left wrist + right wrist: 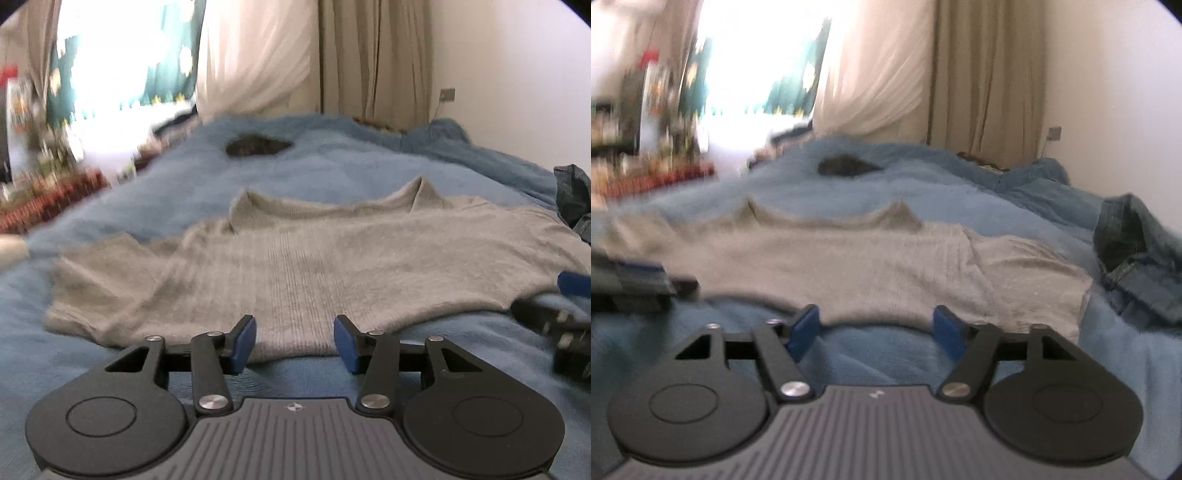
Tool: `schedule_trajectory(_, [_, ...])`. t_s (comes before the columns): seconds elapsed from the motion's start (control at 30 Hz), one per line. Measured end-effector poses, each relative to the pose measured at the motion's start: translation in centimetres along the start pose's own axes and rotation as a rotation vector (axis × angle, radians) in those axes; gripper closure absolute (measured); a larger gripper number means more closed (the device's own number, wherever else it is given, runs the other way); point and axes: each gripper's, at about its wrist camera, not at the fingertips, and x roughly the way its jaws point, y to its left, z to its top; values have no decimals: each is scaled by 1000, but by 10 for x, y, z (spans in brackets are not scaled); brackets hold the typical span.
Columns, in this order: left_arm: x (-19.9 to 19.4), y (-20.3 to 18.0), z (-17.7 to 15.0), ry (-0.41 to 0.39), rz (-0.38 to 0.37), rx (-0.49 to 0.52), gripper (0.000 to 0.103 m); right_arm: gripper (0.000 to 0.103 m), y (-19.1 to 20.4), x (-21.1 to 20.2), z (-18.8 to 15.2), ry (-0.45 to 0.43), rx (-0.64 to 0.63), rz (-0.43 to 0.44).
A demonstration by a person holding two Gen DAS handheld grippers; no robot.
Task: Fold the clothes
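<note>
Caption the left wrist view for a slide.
Open left gripper at the hem of a grey sweater spread on a blue blanket.

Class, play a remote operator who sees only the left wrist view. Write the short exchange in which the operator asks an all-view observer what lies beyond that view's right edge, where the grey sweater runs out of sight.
Operator: Where does the grey sweater end on its right side?
Observer: Its right sleeve lies spread flat on the blue blanket, with its end fully on the bed.
Operator: What is the dark thing at my right edge?
Observer: A pair of jeans, crumpled, lying beside that sleeve.
Operator: Is the right gripper holding the hem?
Observer: No. Its jaws stand apart over the blanket, just short of the hem, with nothing between them.
</note>
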Motion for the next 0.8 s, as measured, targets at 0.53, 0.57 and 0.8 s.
schedule_trajectory(0.53, [7,2,-23,16,-9,2,67,79,67,34,-18,111,-146,128])
schedule_trajectory(0.57, [7,2,-23,17,-11,1,67,79,67,30,-22,108,-151,128])
schedule_trajectory(0.8, [-4,3,-19,-3,-31,-19,68,78,56,1,-11,46,-106,120])
